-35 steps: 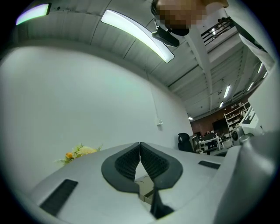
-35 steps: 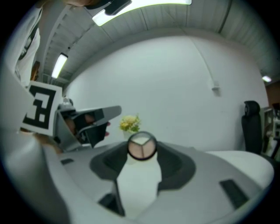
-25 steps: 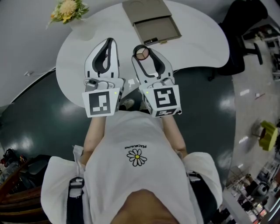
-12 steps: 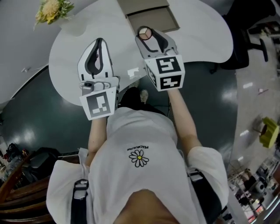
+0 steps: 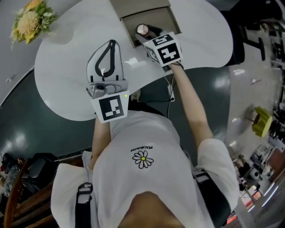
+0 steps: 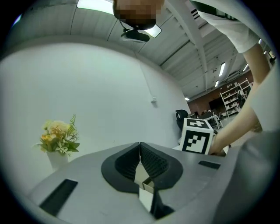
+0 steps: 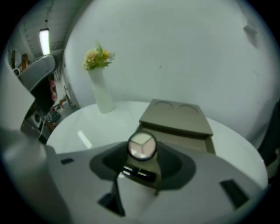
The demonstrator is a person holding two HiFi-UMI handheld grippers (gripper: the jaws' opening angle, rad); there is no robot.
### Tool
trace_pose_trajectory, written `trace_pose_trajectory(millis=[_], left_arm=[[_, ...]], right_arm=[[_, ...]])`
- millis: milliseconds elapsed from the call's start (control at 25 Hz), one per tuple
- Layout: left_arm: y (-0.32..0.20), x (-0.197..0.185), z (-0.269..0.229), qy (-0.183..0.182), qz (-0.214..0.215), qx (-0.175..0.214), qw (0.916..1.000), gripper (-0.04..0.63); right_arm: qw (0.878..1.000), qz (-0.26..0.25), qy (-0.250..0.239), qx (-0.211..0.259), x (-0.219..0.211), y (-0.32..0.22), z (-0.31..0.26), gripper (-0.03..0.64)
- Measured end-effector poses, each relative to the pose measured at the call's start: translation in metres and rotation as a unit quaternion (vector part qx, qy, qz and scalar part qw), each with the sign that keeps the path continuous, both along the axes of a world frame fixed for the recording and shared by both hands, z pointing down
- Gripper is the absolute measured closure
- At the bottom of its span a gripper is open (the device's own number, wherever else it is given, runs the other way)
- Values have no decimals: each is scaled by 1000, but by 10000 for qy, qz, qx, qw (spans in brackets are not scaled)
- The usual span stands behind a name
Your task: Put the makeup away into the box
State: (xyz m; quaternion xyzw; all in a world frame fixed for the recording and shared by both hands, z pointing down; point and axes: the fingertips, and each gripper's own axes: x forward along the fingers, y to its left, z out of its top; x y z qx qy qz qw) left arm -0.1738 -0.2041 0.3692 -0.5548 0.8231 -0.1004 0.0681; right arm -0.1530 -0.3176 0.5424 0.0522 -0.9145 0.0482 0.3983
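Observation:
A round compact (image 5: 142, 29) with pale powder shades sits between the pads of my right gripper (image 5: 144, 33), which is shut on it and tilted down over the open drawer (image 5: 165, 20) of the tan box (image 5: 138, 5). In the right gripper view the compact (image 7: 141, 145) hangs just above the drawer's front, where a black makeup item (image 7: 139, 172) lies. My left gripper (image 5: 111, 42) hovers over the white table (image 5: 67, 75) to the left of the box, jaws shut with nothing in them. The left gripper (image 6: 140, 151) points level toward the wall.
A white vase of yellow flowers (image 5: 29, 20) stands at the table's far left; the flowers (image 7: 98, 57) also show in the right gripper view. Dark floor surrounds the table. A black office chair (image 5: 242, 40) stands to the right.
My right gripper has gone forward and down with the compact, from near the table's front edge to over the open drawer. The left gripper has dropped a little and stayed shut.

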Motion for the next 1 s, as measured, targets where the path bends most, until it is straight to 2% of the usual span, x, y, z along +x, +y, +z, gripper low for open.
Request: trace_pose_trajectory(millis=[200, 440, 640, 760, 1000], left_arm=[[-8, -13, 25, 324, 9, -92, 9994, 571], [-6, -36, 42, 517, -152, -206, 9983, 571], [-11, -43, 44, 630, -142, -171, 9978, 571], [-13, -42, 47, 651, -96, -196, 9976, 571], [-15, -41, 48, 648, -47, -206, 9977, 571]], right_arm=[[9974, -143, 690, -170, -3, -12, 36, 387], [9934, -285, 1034, -419, -8, -8, 57, 387], [9899, -212, 1347, -392, -7, -10, 62, 387], [9885, -184, 1466, -324, -6, -10, 64, 387], [9900, -129, 1375, -287, -7, -12, 62, 383]])
